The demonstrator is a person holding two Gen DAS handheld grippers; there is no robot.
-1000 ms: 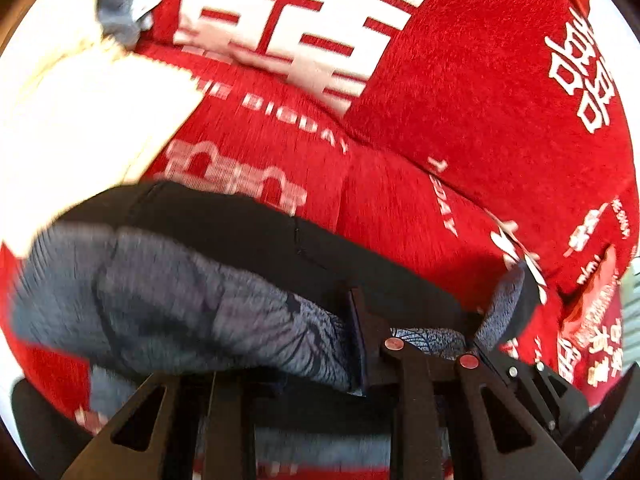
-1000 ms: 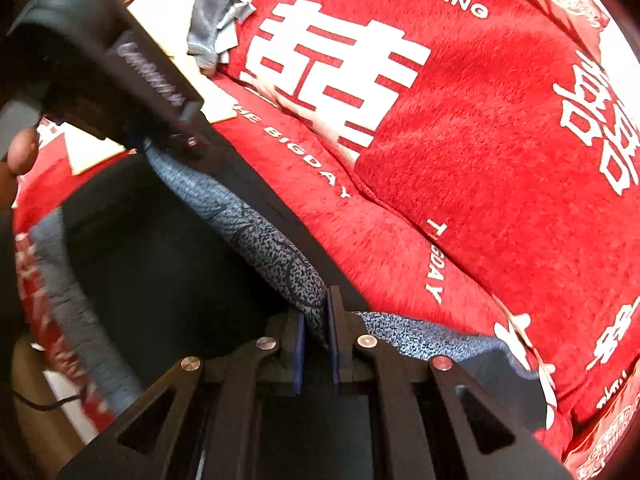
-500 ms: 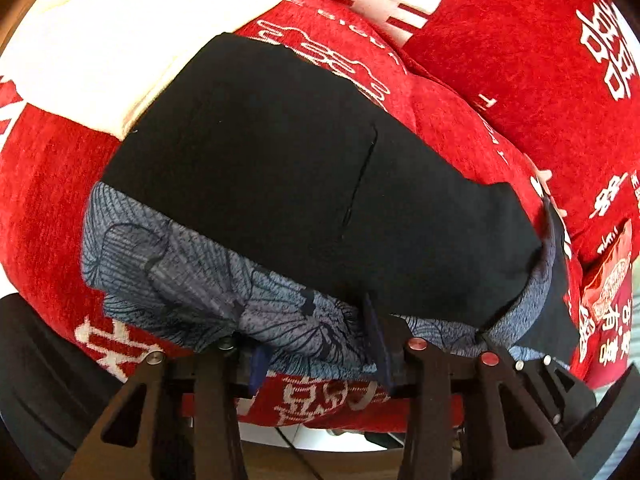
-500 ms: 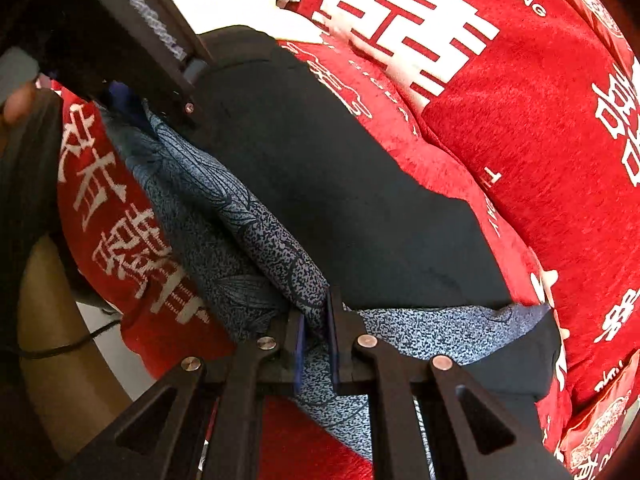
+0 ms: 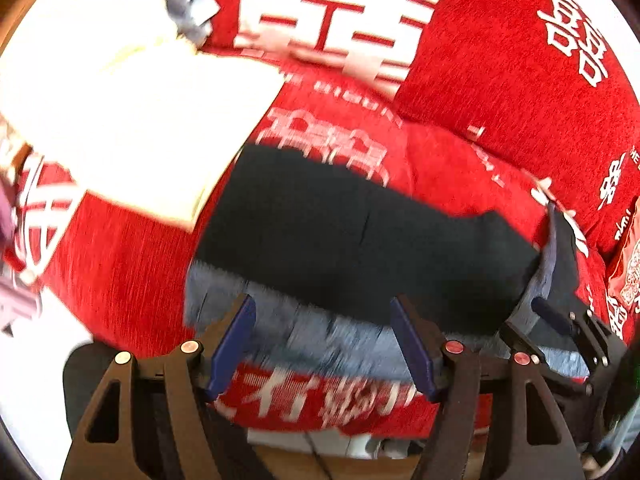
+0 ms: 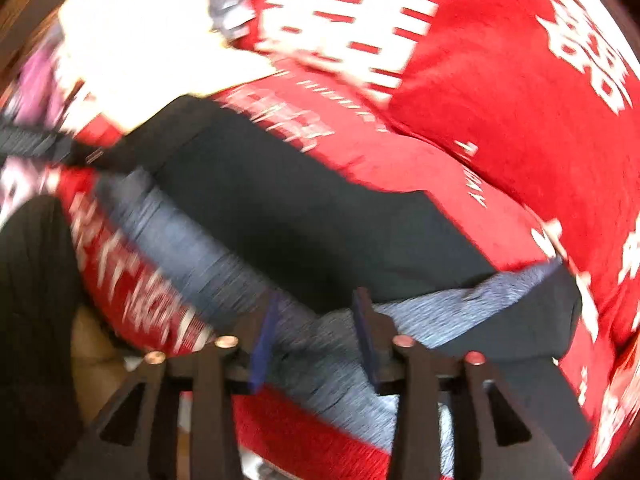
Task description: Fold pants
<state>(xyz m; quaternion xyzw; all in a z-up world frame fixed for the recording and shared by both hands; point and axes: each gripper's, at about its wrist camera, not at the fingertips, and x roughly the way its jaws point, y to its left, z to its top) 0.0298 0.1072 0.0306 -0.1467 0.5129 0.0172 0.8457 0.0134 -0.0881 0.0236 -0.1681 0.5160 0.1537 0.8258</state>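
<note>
Black pants with a grey patterned lining (image 5: 360, 240) lie folded on the red printed sofa cover (image 5: 500, 92), both my left hand-held gripper (image 5: 324, 344) and right hand-held gripper (image 6: 316, 336) released, so next I judge another fold needs a fresh grasp.

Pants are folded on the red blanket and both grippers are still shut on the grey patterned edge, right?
Not quite. The pants do lie folded on the red blanket, but both grippers are open: the left gripper in the left wrist view and the right gripper in the right wrist view have let go.
</note>
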